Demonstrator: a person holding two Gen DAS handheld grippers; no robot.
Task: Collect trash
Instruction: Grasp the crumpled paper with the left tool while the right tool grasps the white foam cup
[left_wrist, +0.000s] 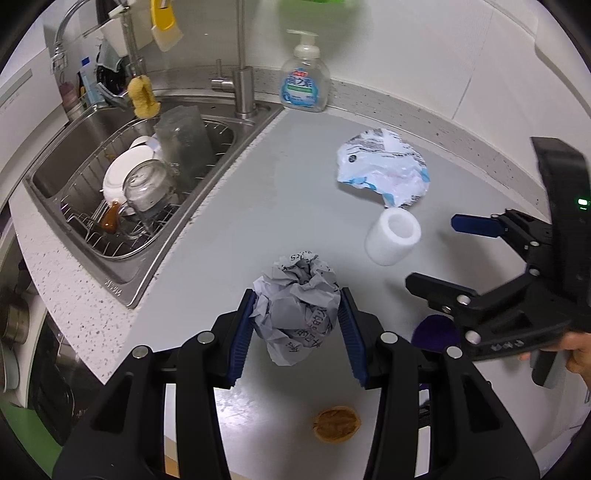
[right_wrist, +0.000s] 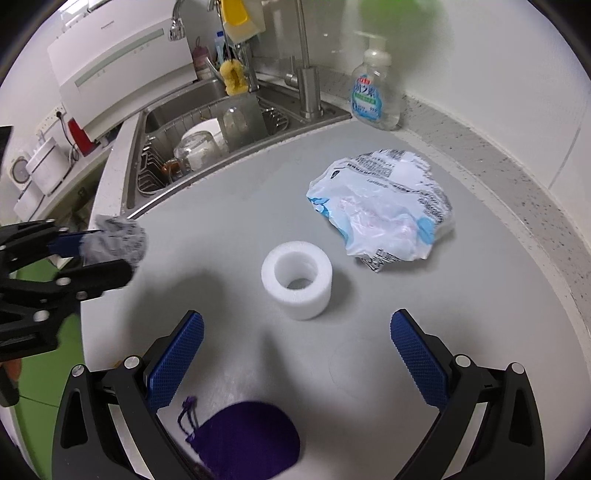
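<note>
the left tool (left_wrist: 297, 325) is closed partway on a crumpled paper ball (left_wrist: 297, 308), its blue pads pressing the ball from both sides and holding it clear of the table (left_wrist: 229, 221). the ball is grey-white, tightly wrinkled, with black printed characters on its folds; in the right wrist view it shows as a blurred grey lump (right_wrist: 116, 240) at the tips of that tool, out over the table's left edge. the right tool (right_wrist: 297, 354) stands wide open with nothing between its pads, hovering above the table just short of a white foam ring (right_wrist: 297, 278).

the foam ring is a short, thick-walled cylinder standing on end, its hole facing up. just behind it lies a crumpled plastic wrapper (right_wrist: 380, 206), white and pale blue with bands of black print, resting flat on the table. a dark purple drawstring pouch (right_wrist: 245, 439) lies under the right tool, near its left finger. in the left wrist view a brown walnut half (left_wrist: 336, 424) sits on the table below the held ball.

the table is a smooth grey sheet with a speckled pale stone border. at its left is a steel sink (left_wrist: 122, 273) holding a wire rack with a white plate, a glass jar and other dishes. a pump soap bottle (left_wrist: 304, 79) stands at the back corner by a steel tap, against a white wall. a white appliance (right_wrist: 122, 62) stands beyond the sink.
</note>
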